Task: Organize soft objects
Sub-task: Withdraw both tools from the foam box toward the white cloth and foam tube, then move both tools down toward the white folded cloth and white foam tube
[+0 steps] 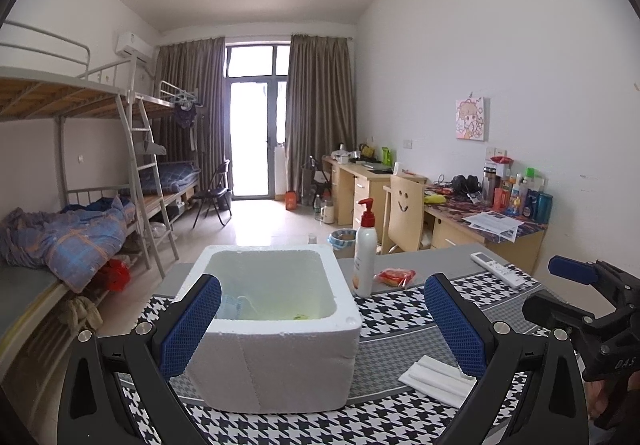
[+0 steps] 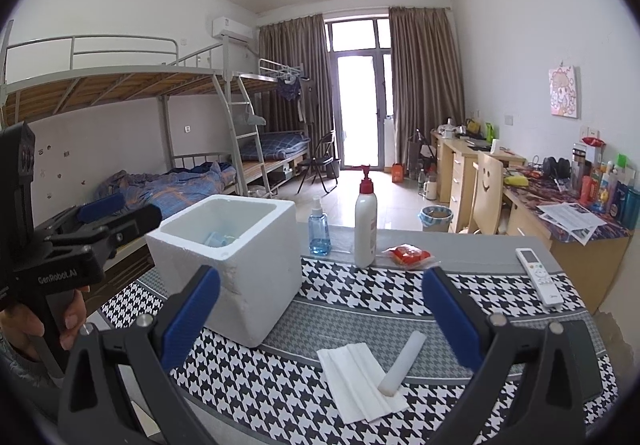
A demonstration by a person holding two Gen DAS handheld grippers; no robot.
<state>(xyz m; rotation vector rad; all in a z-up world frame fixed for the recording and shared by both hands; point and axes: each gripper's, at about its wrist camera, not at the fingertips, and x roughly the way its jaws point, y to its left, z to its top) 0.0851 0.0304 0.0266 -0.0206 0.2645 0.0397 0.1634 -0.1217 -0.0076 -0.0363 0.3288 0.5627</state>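
A white foam box (image 1: 276, 329) (image 2: 236, 265) stands on the houndstooth table cloth (image 2: 360, 297), with a pale blue item inside it (image 2: 218, 238). A folded white tissue (image 2: 360, 381) (image 1: 436, 377) lies near the table's front, and a white foam cylinder (image 2: 402, 363) rests across it. A red packet (image 2: 408, 255) (image 1: 396, 277) lies behind, beside the lotion bottle. My left gripper (image 1: 322, 329) is open, its fingers either side of the box's near wall. My right gripper (image 2: 320, 319) is open and empty above the tissue and cylinder.
A white pump lotion bottle (image 2: 366, 221) and a blue spray bottle (image 2: 319, 231) stand behind the box. A white remote (image 2: 538, 275) lies at the table's right. Bunk beds (image 2: 160, 125) fill the left, desks (image 2: 560, 229) the right wall.
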